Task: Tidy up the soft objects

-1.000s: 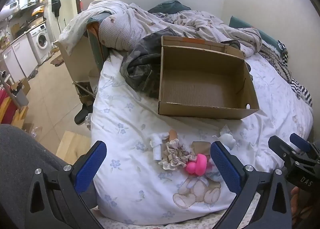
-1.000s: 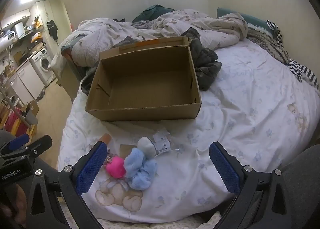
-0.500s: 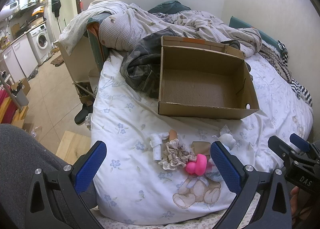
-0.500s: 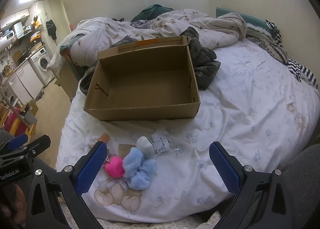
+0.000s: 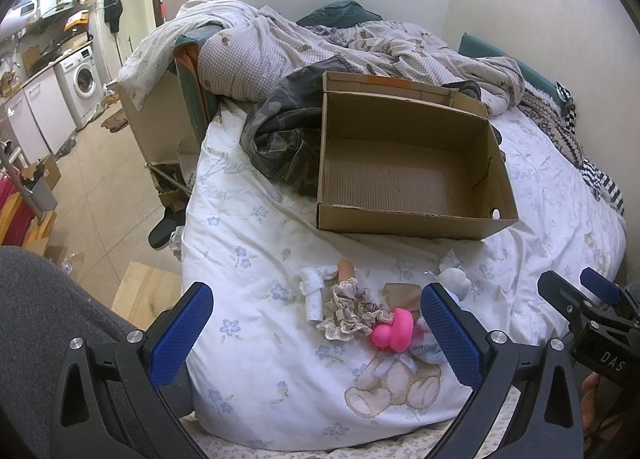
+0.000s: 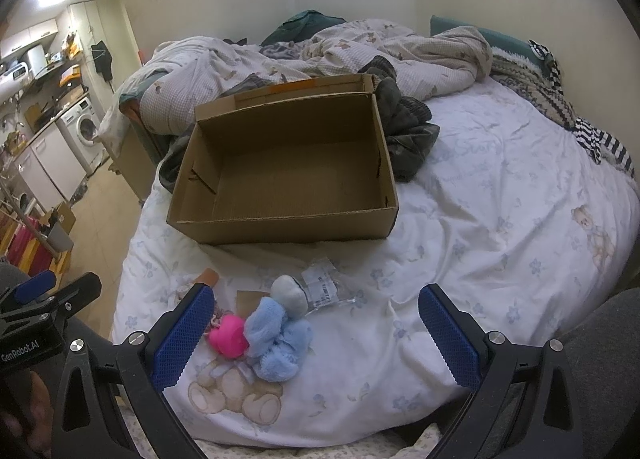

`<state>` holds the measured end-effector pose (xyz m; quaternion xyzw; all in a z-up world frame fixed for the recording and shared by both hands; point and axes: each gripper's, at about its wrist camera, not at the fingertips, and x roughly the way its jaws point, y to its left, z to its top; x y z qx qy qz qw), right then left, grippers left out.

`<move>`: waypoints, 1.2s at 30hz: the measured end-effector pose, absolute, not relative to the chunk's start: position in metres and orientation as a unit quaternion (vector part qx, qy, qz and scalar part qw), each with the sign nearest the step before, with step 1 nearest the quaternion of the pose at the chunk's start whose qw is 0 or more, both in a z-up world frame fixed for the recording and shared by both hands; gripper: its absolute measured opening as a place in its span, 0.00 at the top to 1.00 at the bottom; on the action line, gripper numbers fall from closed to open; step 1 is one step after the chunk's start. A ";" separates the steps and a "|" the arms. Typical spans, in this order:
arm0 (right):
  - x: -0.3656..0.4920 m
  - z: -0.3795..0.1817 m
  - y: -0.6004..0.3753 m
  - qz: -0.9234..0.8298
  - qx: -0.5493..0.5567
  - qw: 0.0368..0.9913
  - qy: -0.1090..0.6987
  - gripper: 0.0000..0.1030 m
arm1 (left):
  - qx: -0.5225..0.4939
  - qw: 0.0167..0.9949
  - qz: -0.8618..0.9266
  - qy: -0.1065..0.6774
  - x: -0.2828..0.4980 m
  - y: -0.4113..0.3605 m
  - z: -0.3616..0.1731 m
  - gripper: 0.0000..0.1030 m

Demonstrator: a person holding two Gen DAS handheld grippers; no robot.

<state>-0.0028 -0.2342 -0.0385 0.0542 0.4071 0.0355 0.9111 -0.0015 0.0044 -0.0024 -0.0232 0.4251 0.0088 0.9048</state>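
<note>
An open, empty cardboard box [image 5: 408, 215] [image 6: 280, 225] sits on the bed. In front of it lies a cluster of small soft things: a pink toy [image 5: 394, 335] [image 6: 227, 335], a beige frilly scrunchie [image 5: 352, 311], a white rolled cloth [image 5: 314, 291], a light blue fluffy piece [image 6: 276, 343] and a pale round puff [image 6: 288, 293] [image 5: 452, 279]. My left gripper [image 5: 316, 335] is open and empty, held just short of the cluster. My right gripper [image 6: 314, 333] is open and empty, also just short of it.
A dark garment [image 5: 280, 139] and a rumpled duvet [image 5: 320, 47] lie behind the box. A clear plastic wrapper [image 6: 324, 285] lies by the puff. The bed's left edge drops to the floor, where a washing machine [image 5: 86, 79] stands.
The right wrist view has shifted slightly, so the box and soft things sit a little more to the left. The left gripper has barely moved. Both stay open.
</note>
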 end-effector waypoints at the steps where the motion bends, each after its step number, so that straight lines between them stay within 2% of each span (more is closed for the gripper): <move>1: -0.003 -0.039 -0.234 0.035 0.054 0.911 0.407 0.00 | -0.023 0.905 0.009 0.425 -0.001 0.004 -0.002 0.00; 36: -0.002 -0.040 -0.234 0.037 0.053 0.910 0.409 0.00 | -0.021 0.906 0.008 0.423 -0.003 0.001 -0.009 0.00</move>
